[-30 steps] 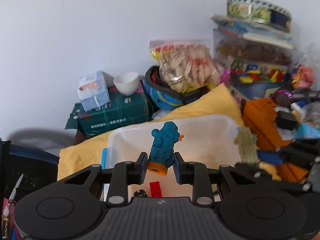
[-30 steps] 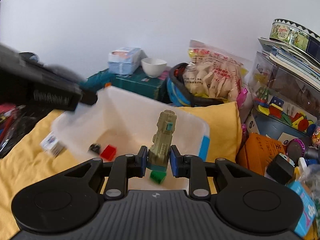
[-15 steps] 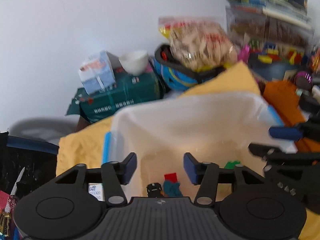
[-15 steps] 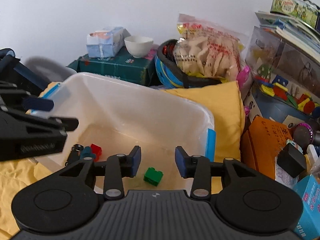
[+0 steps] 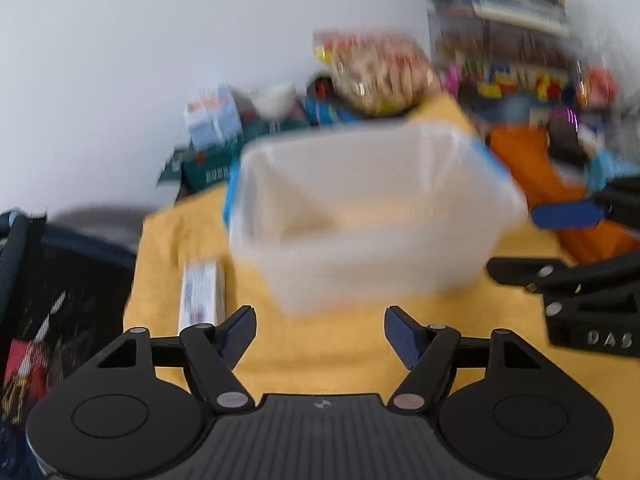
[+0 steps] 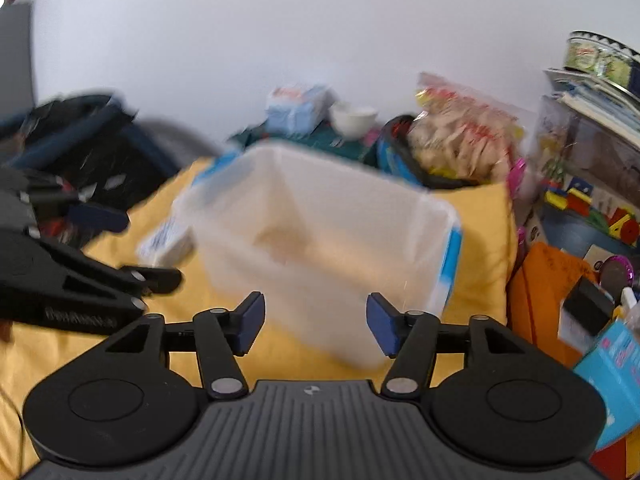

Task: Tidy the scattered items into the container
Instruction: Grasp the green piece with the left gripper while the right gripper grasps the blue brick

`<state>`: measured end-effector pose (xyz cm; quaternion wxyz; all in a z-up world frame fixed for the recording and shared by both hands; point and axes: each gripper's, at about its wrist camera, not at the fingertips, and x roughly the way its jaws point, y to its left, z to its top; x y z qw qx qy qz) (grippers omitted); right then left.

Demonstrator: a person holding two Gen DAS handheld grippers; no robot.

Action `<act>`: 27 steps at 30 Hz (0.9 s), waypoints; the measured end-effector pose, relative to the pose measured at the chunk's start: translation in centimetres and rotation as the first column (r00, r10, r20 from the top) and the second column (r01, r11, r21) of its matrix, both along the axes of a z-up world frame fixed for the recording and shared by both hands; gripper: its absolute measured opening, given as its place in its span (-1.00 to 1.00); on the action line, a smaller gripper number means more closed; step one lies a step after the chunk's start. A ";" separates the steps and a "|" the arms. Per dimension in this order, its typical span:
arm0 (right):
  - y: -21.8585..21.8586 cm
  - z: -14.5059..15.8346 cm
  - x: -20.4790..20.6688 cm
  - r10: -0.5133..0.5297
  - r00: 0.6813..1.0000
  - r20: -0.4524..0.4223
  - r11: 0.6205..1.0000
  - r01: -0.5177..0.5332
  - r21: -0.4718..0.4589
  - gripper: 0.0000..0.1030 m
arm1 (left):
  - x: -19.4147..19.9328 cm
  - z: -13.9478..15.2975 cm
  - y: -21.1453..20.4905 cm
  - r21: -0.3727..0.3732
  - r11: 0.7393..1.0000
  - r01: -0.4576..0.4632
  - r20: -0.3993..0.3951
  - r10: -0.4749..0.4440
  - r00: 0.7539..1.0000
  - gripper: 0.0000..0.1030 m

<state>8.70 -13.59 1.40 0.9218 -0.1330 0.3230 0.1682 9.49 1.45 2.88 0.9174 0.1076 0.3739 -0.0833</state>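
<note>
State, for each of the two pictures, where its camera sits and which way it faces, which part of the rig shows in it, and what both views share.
Left wrist view: sits on the left gripper, facing forward and down at the clear container on the yellow cloth; its jaws are opening, nothing between them; the right gripper enters at right.
Right wrist view: sits on the right gripper, facing the same container; jaws opening, empty; the left gripper enters at left.
Shared: container, cloth, white wall, white box, snack bag.
</note>
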 end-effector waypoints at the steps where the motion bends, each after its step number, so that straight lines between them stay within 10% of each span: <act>1: -0.2 -1.0 -0.6 -0.006 1.000 -0.027 1.000 0.006 -0.023 0.16 | -1.0 -1.1 0.0 0.004 1.000 0.011 -0.028 -0.011 1.000 0.44; 17: -1.9 -8.9 -11.4 -0.051 0.964 -0.260 0.997 0.064 0.041 -0.11 | -9.5 -9.5 0.6 -0.004 0.997 0.073 -0.245 -0.072 0.967 0.37; 24: 0.0 -8.2 -13.4 0.257 0.931 -0.261 0.966 -0.238 0.102 -0.14 | -7.9 -9.0 0.0 -0.015 0.997 0.078 -0.230 -0.079 0.970 0.29; 27: 1.5 -7.9 -14.2 0.385 0.887 -0.256 0.922 -0.377 0.082 -0.14 | -6.5 -10.0 -0.6 0.045 0.998 0.050 -0.245 -0.038 0.969 -0.06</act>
